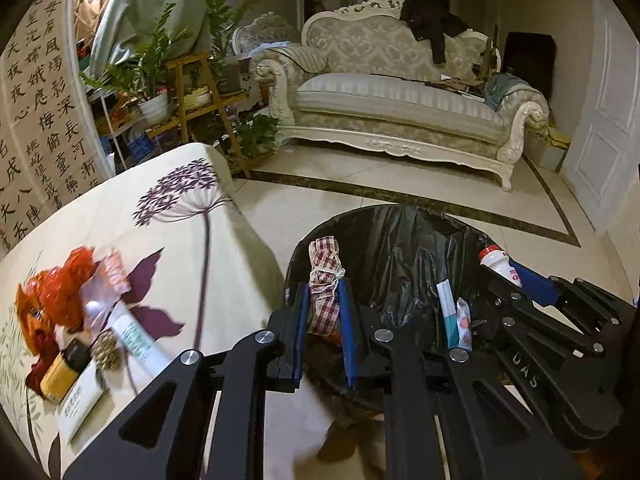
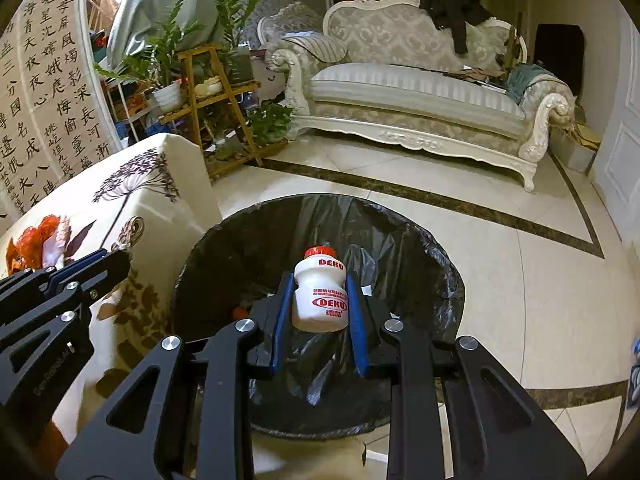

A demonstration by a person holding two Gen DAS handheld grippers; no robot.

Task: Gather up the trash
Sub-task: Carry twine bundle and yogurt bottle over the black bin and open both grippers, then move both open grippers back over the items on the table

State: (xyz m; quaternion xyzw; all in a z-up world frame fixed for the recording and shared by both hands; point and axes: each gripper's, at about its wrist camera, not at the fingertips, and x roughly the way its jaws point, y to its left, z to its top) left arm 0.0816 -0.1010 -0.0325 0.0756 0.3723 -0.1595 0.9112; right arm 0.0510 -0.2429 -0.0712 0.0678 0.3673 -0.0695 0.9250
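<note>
Pinching a small white bottle (image 2: 320, 296) with a red cap, the right gripper (image 2: 320, 312) holds it upright by its waisted middle, blue pads pressed on both flanks, directly over the open mouth of the bin (image 2: 440, 280). The bottle looks like thin plastic: light, fairly stiff, smooth-sided and probably a little slippery, so the narrowed waist is the sensible place to grip, where the pads seat under the shoulder. If empty, it should drop cleanly with no risk of breaking.

The left gripper (image 1: 325, 308) is closed on a checked bundle (image 1: 325, 288), red-and-white paper or cloth rolled up and tied round with white string. It appears soft and crushable, very light, and rough enough not to slide; the pads clamp it just below the string, the firmest part, and that looks right. It hangs over the near left rim of the bin (image 1: 400, 232), slightly less centred than the bottle (image 1: 500, 266), so I would judge it needs to sit a touch further in before letting go.

Inside the black liner, a white-and-teal tube (image 1: 448, 312) and a small wrapper (image 1: 464, 320) already lie against the wall.

Just beside the bin, on the left, the table (image 1: 168, 216) with its flower-print cloth carries more trash: an orange net bag (image 1: 60, 292), a clear packet (image 1: 104, 280), a yellow jar (image 1: 64, 372), a white tube (image 1: 136, 340) and a white box (image 1: 80, 400), crowded together and touching.
</note>
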